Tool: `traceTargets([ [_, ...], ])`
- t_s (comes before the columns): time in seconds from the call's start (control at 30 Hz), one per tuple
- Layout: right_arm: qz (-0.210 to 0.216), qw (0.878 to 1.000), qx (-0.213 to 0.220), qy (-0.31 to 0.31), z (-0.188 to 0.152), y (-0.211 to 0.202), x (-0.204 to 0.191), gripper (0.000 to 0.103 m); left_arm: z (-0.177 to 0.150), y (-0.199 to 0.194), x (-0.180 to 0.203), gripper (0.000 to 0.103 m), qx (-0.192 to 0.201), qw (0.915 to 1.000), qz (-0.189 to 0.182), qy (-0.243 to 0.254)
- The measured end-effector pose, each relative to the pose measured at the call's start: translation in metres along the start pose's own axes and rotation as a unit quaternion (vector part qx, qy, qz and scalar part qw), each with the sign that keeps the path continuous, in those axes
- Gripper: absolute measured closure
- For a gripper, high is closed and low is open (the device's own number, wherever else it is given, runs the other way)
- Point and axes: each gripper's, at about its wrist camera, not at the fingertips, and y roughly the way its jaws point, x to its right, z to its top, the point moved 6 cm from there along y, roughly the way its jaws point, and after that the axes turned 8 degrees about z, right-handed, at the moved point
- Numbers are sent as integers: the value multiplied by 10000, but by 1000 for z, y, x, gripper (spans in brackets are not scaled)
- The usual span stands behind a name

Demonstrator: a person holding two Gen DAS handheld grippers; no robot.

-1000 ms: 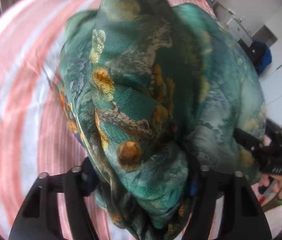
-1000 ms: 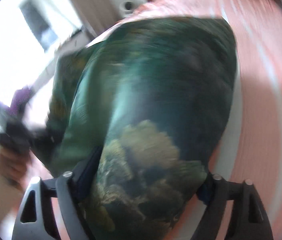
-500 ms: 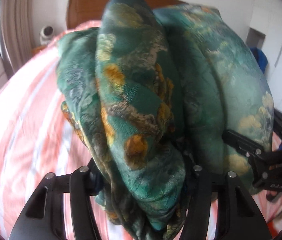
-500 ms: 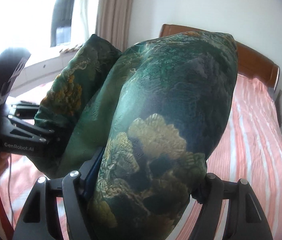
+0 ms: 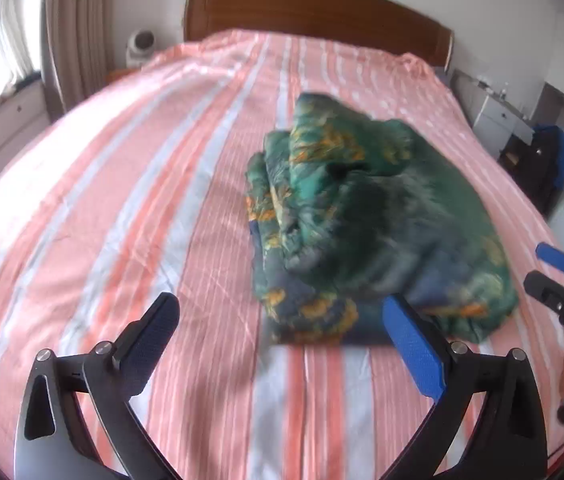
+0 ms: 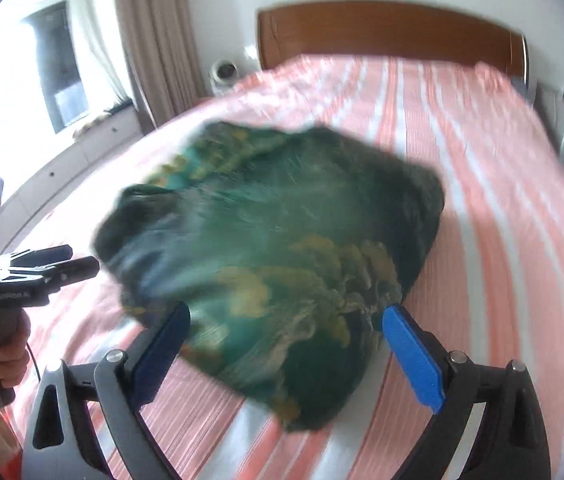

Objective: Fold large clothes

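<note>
A green garment (image 5: 381, 208) with orange and gold print lies in a bundled, folded heap on the pink-striped bed (image 5: 122, 200), blurred by motion. My left gripper (image 5: 280, 308) hovers just short of its near edge, jaws opening wide, pads not touching the cloth. In the right wrist view the garment (image 6: 282, 220) spreads across the striped bed (image 6: 501, 200). My right gripper (image 6: 285, 314) is opening too; the cloth's near part shows between its blue pads (image 6: 409, 356), which do not press on it. Each gripper shows in the other's view: the right (image 5: 553, 276), the left (image 6: 62, 264).
A brown wooden headboard (image 5: 313, 4) closes the far end of the bed. Curtains (image 5: 78, 32) and low white drawers stand on the left, a white cabinet (image 5: 497, 116) and a blue item (image 5: 561, 152) on the right. A hand (image 6: 2, 340) holds the left gripper's handle.
Both grippers let go of the green garment, which dropped from in front of the cameras onto the bed. The jaws spread wide and both cameras rose and pulled back.
</note>
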Motion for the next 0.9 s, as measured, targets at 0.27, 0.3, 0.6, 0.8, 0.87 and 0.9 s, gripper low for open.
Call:
traceTargets([
  [0.27,-457,9948,301,-855,-56,-101,-39,0,5,-92,-16,0,810,9933,678,475],
  [0.3,-486,9946,348,-845,-67,-116,-42,0,-1,-105,-12,0,855,9934,633,431],
  [0.6,-539,9940,854,-416,-123,-182,-53,0,-29,-187,0,0,1396,9850,1012,106],
  [0.8,-417,9944,971,79,-145,-197,-52,0,-43,-187,4,0,1381,9821,1259,228],
  [0.87,-476,9944,911,237,-152,-197,-50,0,-47,-188,6,0,1316,9841,1157,280],
  [0.9,-511,9942,901,290,-155,-198,-50,0,-51,-188,7,0,1302,9847,1111,330],
])
